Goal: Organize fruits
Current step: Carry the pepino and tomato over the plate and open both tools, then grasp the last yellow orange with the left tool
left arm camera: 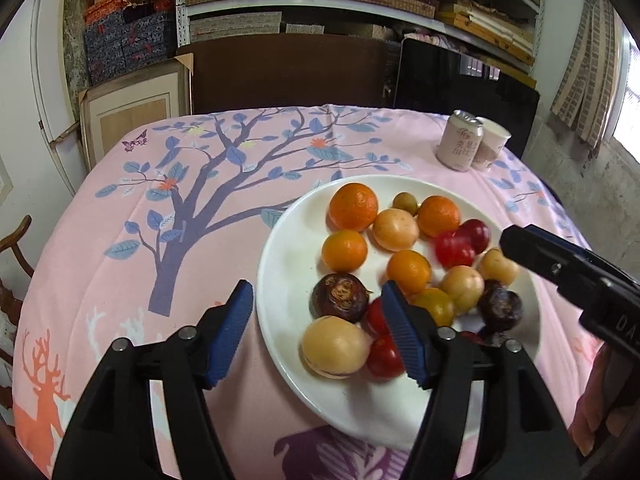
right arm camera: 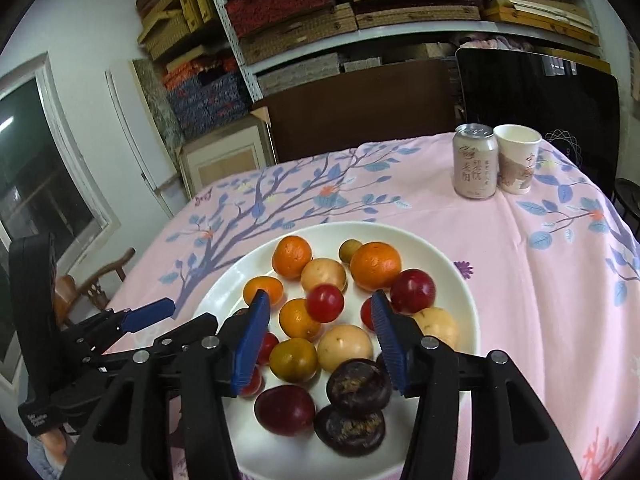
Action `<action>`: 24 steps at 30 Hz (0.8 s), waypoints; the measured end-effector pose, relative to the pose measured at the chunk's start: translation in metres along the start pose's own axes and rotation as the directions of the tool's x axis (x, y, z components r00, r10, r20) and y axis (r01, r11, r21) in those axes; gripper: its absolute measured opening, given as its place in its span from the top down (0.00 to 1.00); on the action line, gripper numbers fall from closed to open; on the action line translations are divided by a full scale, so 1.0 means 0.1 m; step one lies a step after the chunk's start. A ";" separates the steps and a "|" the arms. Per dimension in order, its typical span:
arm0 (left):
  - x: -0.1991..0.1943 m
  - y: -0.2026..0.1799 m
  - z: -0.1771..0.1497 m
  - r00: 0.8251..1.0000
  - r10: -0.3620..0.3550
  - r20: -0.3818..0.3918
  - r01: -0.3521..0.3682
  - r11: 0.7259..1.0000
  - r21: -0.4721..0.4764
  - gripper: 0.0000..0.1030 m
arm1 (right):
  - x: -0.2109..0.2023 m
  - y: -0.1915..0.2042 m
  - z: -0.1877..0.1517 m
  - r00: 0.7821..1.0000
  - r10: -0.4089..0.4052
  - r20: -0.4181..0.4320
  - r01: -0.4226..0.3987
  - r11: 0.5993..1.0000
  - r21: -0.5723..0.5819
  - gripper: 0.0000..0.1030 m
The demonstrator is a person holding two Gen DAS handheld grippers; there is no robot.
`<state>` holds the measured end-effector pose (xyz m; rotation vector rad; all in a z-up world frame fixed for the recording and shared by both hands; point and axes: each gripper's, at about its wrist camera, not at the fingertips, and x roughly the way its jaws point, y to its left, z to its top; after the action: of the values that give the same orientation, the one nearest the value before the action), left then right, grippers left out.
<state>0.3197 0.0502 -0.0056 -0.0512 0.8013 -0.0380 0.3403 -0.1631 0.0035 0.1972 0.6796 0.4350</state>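
Observation:
A white plate (left arm camera: 288, 264) on the pink tablecloth holds several fruits: oranges (left arm camera: 353, 206), tan round fruits (left arm camera: 335, 347), small red fruits (left arm camera: 385, 356) and dark purple-brown ones (left arm camera: 340, 297). My left gripper (left arm camera: 318, 322) hovers open over the plate's near left rim; its pads touch nothing. In the right wrist view the same plate (right arm camera: 452, 276) lies under my right gripper (right arm camera: 320, 322), which is open above the pile. A small red fruit (right arm camera: 325, 303) between its tips looks blurred, clear of both pads. The right gripper's black body (left arm camera: 568, 268) enters the left wrist view from the right.
A pale drink can (right arm camera: 475, 162) and a paper cup (right arm camera: 518, 160) stand at the table's far right. Bare tablecloth (left arm camera: 160, 200) stretches left of the plate. Shelves of stacked boxes (right arm camera: 296, 20) and a dark chair back (right arm camera: 536, 96) stand behind the table.

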 end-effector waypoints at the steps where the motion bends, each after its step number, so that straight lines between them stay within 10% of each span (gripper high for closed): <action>1: -0.04 0.00 -0.02 1.000 -0.001 0.002 0.001 1.000 -0.003 0.35 | -0.06 -0.01 -0.01 1.000 0.010 0.009 -0.010 1.000 0.011 0.46; 24: -1.33 -0.56 -1.88 0.998 -0.062 0.011 0.059 0.985 0.161 0.31 | -1.12 -0.39 -1.31 0.998 0.002 0.066 -0.014 0.984 0.178 0.31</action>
<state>0.0913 -0.0044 -0.0375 0.0772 0.7784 -0.1596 0.1913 -0.2436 -0.0458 0.3822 0.6535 0.3738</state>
